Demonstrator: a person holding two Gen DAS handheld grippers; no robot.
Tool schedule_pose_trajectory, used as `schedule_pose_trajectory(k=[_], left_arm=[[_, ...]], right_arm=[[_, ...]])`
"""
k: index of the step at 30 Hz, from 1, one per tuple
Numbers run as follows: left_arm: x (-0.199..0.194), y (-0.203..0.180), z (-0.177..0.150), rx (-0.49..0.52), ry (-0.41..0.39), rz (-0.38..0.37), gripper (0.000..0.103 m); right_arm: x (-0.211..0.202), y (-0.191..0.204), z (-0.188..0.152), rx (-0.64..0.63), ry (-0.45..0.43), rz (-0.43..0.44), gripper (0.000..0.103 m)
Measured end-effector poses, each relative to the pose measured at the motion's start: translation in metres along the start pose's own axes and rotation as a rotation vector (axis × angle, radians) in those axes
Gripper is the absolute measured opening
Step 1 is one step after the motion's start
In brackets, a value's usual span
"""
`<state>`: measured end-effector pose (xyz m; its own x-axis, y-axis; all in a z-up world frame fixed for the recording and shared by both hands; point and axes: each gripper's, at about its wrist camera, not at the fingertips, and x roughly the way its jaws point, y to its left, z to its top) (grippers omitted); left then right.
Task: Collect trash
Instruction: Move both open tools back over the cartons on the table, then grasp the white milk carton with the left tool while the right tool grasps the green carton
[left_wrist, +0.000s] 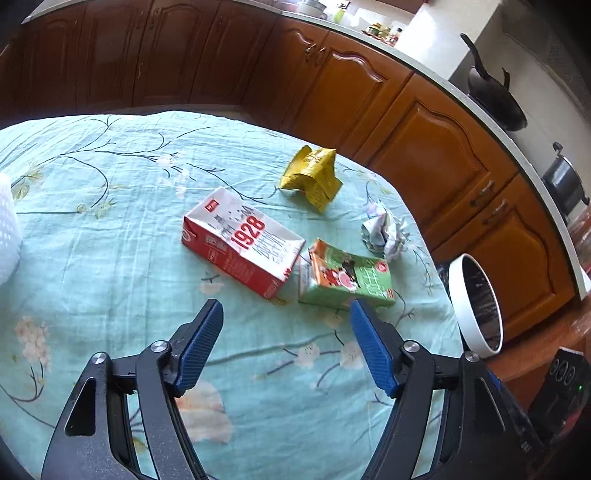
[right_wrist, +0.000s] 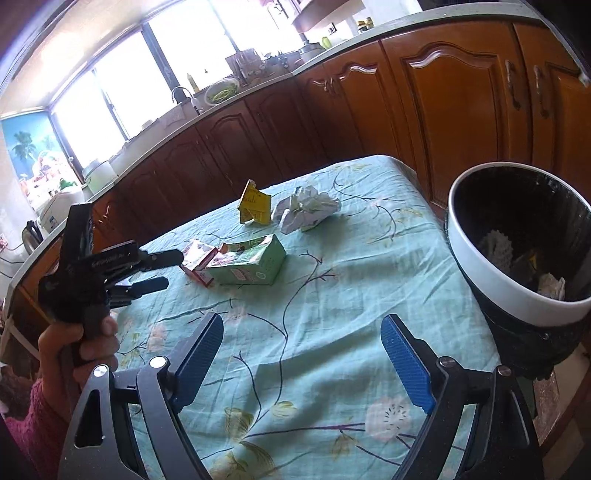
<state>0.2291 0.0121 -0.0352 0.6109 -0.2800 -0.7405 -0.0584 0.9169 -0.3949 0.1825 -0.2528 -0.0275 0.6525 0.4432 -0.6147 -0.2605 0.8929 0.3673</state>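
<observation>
On the flowered green tablecloth (left_wrist: 110, 229) lie a red and white carton (left_wrist: 242, 245), a green carton (left_wrist: 345, 278), a crumpled yellow packet (left_wrist: 314, 177) and a ball of crumpled paper (left_wrist: 382, 230). My left gripper (left_wrist: 286, 314) hovers open just short of the two cartons, nothing between its blue pads. In the right wrist view the green carton (right_wrist: 247, 264), yellow packet (right_wrist: 255, 205) and paper ball (right_wrist: 306, 208) lie further off. My right gripper (right_wrist: 303, 332) is open and empty over bare cloth. The left gripper (right_wrist: 162, 269) shows there at left, held by a hand in a pink sleeve.
A white-rimmed bin with a black liner (right_wrist: 517, 266) stands off the table's right edge, with some trash inside; it also shows as a bin (left_wrist: 476, 302) in the left wrist view. Wooden cabinets (right_wrist: 443, 99) and a counter run behind. A white perforated object (left_wrist: 7, 225) sits at the table's left edge.
</observation>
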Motion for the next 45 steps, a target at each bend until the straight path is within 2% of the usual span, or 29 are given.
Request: schedule_pose_trajectory(k=[4, 9, 13, 17, 19, 21, 23, 27, 30, 35, 37, 39, 43, 45], left_arm=[[0.016, 0.014, 0.030, -0.110, 0.030, 0.008, 0.080], [0.040, 0.015, 0.056, -0.139, 0.063, 0.084, 0.081], [0.057, 0.009, 0.063, -0.095, 0.084, 0.140, 0.081], [0.074, 0.000, 0.058, 0.051, 0.108, 0.207, 0.081], [0.073, 0.003, 0.056, 0.094, 0.090, 0.175, 0.080], [0.068, 0.008, 0.053, 0.133, 0.095, 0.135, 0.074], [0.061, 0.013, 0.051, 0.163, 0.121, 0.061, 0.059], [0.050, 0.013, 0.043, 0.277, 0.196, -0.017, 0.049], [0.039, 0.010, 0.032, 0.364, 0.221, -0.008, 0.048], [0.027, 0.021, 0.027, 0.336, 0.198, 0.015, 0.048], [0.023, 0.023, 0.025, 0.317, 0.177, 0.027, 0.049], [0.021, 0.023, 0.024, 0.305, 0.168, 0.029, 0.050], [0.021, 0.014, 0.022, 0.328, 0.142, 0.070, 0.065], [0.023, 0.009, 0.021, 0.341, 0.126, 0.086, 0.066]], right_arm=[[0.014, 0.013, 0.009, -0.089, 0.023, 0.024, 0.089], [0.033, 0.038, 0.025, -0.263, 0.050, 0.064, 0.089], [0.051, 0.047, 0.037, -0.332, 0.085, 0.103, 0.089], [0.068, 0.051, 0.043, -0.371, 0.123, 0.121, 0.089], [0.075, 0.053, 0.043, -0.393, 0.140, 0.129, 0.089], [0.081, 0.056, 0.043, -0.416, 0.160, 0.147, 0.089], [0.089, 0.059, 0.044, -0.449, 0.177, 0.154, 0.089], [0.104, 0.069, 0.051, -0.512, 0.192, 0.145, 0.089], [0.117, 0.074, 0.058, -0.543, 0.205, 0.134, 0.089], [0.142, 0.080, 0.060, -0.600, 0.260, 0.113, 0.086], [0.149, 0.080, 0.055, -0.611, 0.288, 0.094, 0.081], [0.150, 0.079, 0.050, -0.614, 0.293, 0.058, 0.068], [0.131, 0.068, 0.047, -0.524, 0.270, 0.036, 0.063], [0.117, 0.059, 0.043, -0.440, 0.256, 0.029, 0.062]])
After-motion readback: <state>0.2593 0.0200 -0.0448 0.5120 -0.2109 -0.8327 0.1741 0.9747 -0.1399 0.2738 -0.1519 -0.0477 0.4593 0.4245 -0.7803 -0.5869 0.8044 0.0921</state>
